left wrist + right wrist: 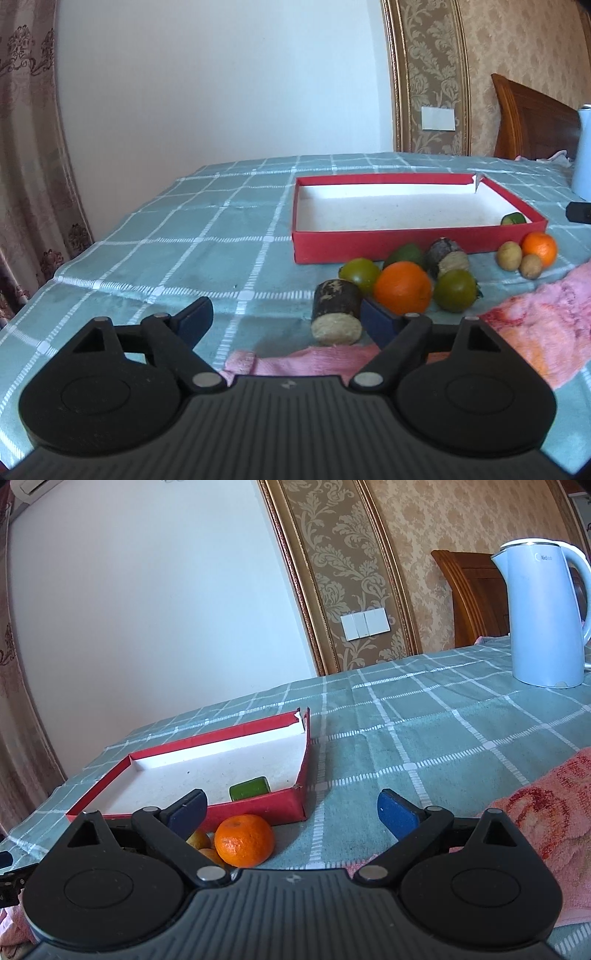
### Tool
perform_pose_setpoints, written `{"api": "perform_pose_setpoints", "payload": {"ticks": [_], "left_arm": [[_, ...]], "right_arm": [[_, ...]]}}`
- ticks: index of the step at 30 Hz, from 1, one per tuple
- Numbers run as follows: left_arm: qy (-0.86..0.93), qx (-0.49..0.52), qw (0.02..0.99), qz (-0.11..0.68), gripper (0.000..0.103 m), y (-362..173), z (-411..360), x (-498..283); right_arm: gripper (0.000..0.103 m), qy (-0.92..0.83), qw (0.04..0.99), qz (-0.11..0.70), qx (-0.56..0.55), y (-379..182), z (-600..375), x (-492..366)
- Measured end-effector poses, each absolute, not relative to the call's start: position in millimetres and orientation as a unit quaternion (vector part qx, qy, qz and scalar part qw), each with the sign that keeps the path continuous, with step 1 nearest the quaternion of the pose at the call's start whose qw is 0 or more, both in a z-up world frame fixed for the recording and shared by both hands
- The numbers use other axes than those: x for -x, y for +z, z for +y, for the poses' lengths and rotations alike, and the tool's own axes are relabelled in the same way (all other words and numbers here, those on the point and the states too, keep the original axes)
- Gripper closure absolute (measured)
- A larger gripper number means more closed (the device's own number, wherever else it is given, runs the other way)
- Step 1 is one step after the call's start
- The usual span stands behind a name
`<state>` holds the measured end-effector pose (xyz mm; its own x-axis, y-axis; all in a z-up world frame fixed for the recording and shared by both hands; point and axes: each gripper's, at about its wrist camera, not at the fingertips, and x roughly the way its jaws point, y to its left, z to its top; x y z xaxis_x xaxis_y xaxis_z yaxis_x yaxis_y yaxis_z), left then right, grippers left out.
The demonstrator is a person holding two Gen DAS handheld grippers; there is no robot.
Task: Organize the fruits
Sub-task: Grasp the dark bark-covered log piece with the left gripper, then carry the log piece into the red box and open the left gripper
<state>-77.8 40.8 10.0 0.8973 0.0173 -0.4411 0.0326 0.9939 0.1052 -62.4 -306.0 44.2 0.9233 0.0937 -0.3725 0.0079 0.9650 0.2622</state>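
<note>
On the checked tablecloth, my left gripper (286,317) is open. A dark-skinned cut cane piece (336,317) lies between its jaws, against the right pad and well clear of the left one. Behind it lie an orange (402,288), two green tomatoes (360,273) (455,291), a green fruit (404,253) and a second cane piece (447,256). My right gripper (291,810) is open over a mandarin (244,840) and two small yellow-brown fruits (199,838), gripping nothing. The red box (258,805) holds only a green piece (249,788).
A white kettle (543,616) stands at the far right of the table. A pink towel (546,812) covers the near right edge, also visible as pink towel (546,325). The red box (406,240) has low walls. A wooden headboard stands behind the table.
</note>
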Motion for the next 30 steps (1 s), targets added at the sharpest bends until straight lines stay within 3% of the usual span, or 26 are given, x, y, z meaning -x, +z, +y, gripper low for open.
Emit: {"api": "perform_pose_setpoints", "payload": {"ticks": [6, 11, 16, 30], "left_arm": [[-0.028, -0.082, 0.966, 0.243, 0.027, 4, 31, 65], [-0.045, -0.082, 0.961, 0.26, 0.054, -2, 26, 57], [-0.067, -0.062, 0.959, 0.268, 0.073, -3, 27, 56], [-0.052, -0.061, 0.975, 0.207, 0.073, 40, 20, 57]], "right_arm": [[0.003, 0.019, 0.972, 0.196, -0.132, 44, -307, 63], [0.003, 0.02, 0.971, 0.2, -0.132, 43, -307, 61], [0.003, 0.019, 0.969, 0.206, -0.136, 42, -307, 60], [0.003, 0.019, 0.969, 0.205, -0.137, 42, -307, 59]]}}
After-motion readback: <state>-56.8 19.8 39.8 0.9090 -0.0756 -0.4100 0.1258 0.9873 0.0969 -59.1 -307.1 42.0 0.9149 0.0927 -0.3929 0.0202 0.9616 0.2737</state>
